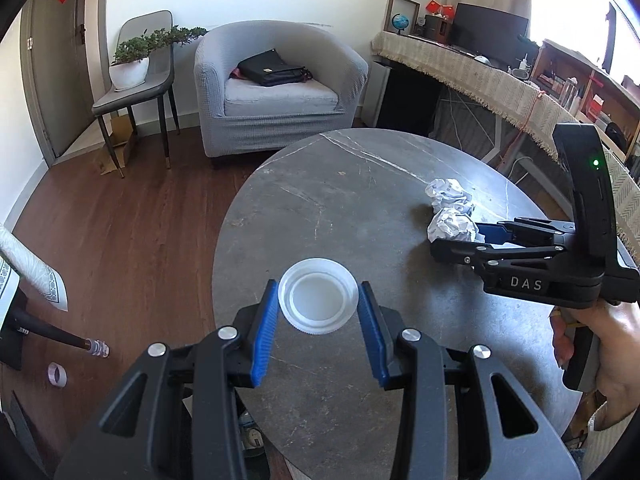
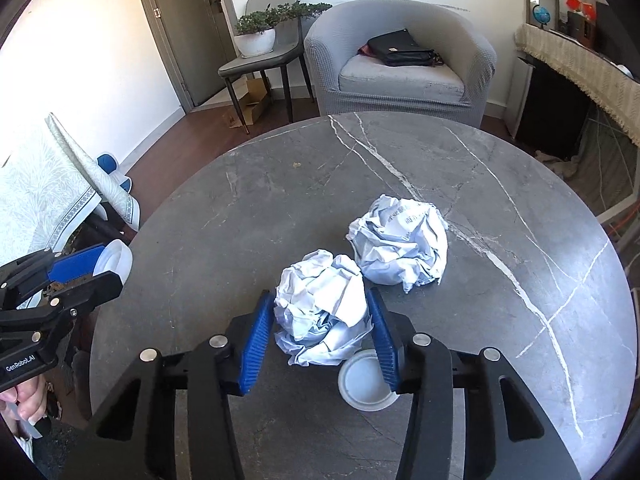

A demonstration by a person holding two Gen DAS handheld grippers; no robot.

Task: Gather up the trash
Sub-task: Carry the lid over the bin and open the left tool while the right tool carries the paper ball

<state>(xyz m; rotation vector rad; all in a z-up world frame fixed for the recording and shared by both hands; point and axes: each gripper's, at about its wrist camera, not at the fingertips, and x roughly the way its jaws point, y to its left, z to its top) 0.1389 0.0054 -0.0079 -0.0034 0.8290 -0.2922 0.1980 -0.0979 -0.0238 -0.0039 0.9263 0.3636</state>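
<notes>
My left gripper is shut on a white plastic lid, its blue pads touching both sides, held above the round grey marble table. It also shows in the right wrist view at the left edge. My right gripper is shut on a crumpled paper ball just above the table; it shows in the left wrist view too. A second paper ball lies just beyond. Another white lid lies on the table under the right finger.
A grey armchair with a black bag stands behind the table. A chair with a potted plant is to its left. A cloth-covered desk runs along the right. A patterned cloth hangs at the left.
</notes>
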